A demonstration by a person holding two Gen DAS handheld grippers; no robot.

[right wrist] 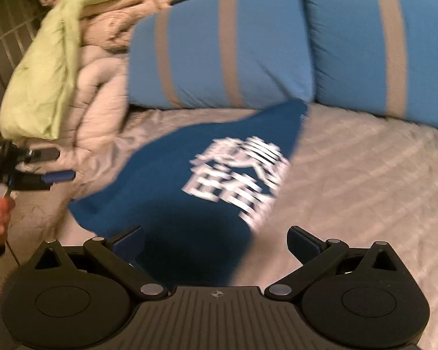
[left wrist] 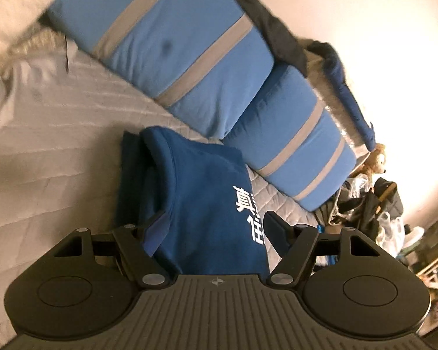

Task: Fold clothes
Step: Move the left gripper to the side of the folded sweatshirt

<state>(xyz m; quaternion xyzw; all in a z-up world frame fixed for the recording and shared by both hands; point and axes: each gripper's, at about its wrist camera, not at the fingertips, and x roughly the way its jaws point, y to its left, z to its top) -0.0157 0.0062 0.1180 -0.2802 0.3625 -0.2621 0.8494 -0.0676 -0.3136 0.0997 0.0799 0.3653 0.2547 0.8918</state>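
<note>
A dark blue T-shirt with white print lies folded on the grey quilted bed. In the left wrist view my left gripper is open, its fingers spread on either side of the shirt's near end. In the right wrist view the shirt is blurred and lies just ahead of my right gripper, which is open and holds nothing. The left gripper also shows at the left edge of the right wrist view, open, away from the shirt.
Two blue pillows with grey stripes lie at the head of the bed. A beige duvet and a light green cloth are bunched at the left. Dark clothes and clutter lie beyond the pillows.
</note>
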